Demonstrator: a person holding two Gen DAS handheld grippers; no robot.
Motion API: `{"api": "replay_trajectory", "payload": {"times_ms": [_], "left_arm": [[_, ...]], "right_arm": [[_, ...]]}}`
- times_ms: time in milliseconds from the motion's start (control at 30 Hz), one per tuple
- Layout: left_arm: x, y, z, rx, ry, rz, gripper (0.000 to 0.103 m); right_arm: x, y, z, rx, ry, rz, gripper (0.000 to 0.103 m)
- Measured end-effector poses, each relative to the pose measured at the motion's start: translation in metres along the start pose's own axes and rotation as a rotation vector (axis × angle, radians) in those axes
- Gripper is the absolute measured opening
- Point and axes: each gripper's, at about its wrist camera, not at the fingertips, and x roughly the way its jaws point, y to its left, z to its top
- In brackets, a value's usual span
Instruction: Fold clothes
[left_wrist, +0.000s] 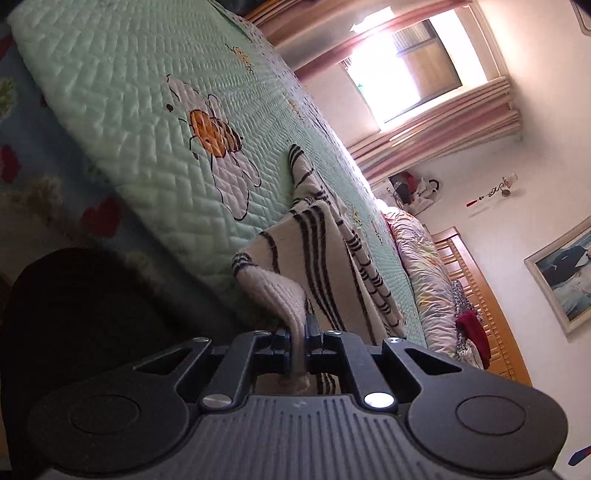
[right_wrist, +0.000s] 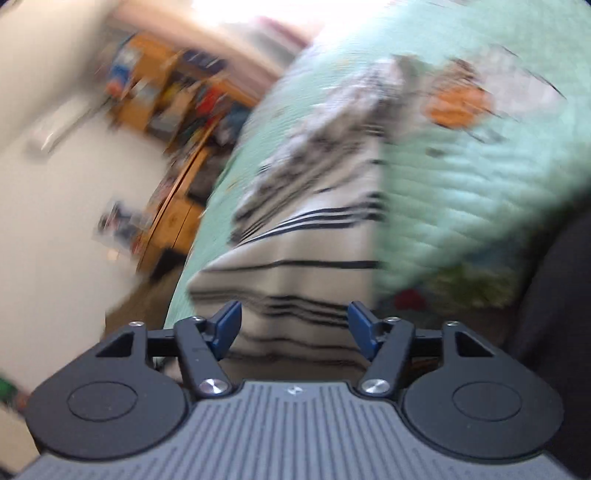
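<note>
A cream garment with black stripes lies on the mint-green quilted bedspread. My left gripper is shut on a pulled-up edge of this striped garment, and the cloth runs down between the fingers. In the right wrist view the picture is motion-blurred. The same striped garment spreads across the bed just ahead of my right gripper, which is open with nothing between its blue fingertips.
A bee and flower print marks the bedspread. Pillows and a red cloth lie against the wooden headboard. A curtained window is beyond the bed. Cluttered wooden shelves stand on the far side.
</note>
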Motion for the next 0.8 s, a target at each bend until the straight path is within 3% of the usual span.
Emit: {"api": "replay_trajectory", "payload": {"times_ms": [133, 233, 367, 600, 700, 767, 800], "left_arm": [[0.007, 0.008, -0.004, 0.004, 0.024, 0.030, 0.006], [0.013, 0.014, -0.008, 0.007, 0.042, 0.052, 0.007], [0.021, 0.015, -0.009, 0.024, 0.050, 0.060, 0.007], [0.029, 0.002, -0.011, 0.098, 0.064, 0.080, 0.007], [0.030, 0.002, -0.013, 0.103, 0.066, 0.086, 0.007], [0.030, 0.002, -0.013, 0.102, 0.060, 0.092, 0.007], [0.029, 0.003, -0.013, 0.100, 0.057, 0.090, 0.007]], "right_arm": [[0.023, -0.027, -0.001, 0.123, 0.059, -0.053, 0.074], [0.043, -0.035, -0.007, 0.114, 0.116, -0.080, 0.076], [0.068, -0.041, -0.011, 0.085, 0.220, -0.054, 0.077], [0.110, -0.033, -0.019, -0.197, 0.284, -0.086, 0.079], [0.130, -0.039, -0.025, -0.241, 0.315, -0.094, 0.079], [0.138, -0.041, -0.028, -0.239, 0.344, -0.069, 0.070], [0.139, -0.039, -0.028, -0.232, 0.368, -0.038, 0.052]]}}
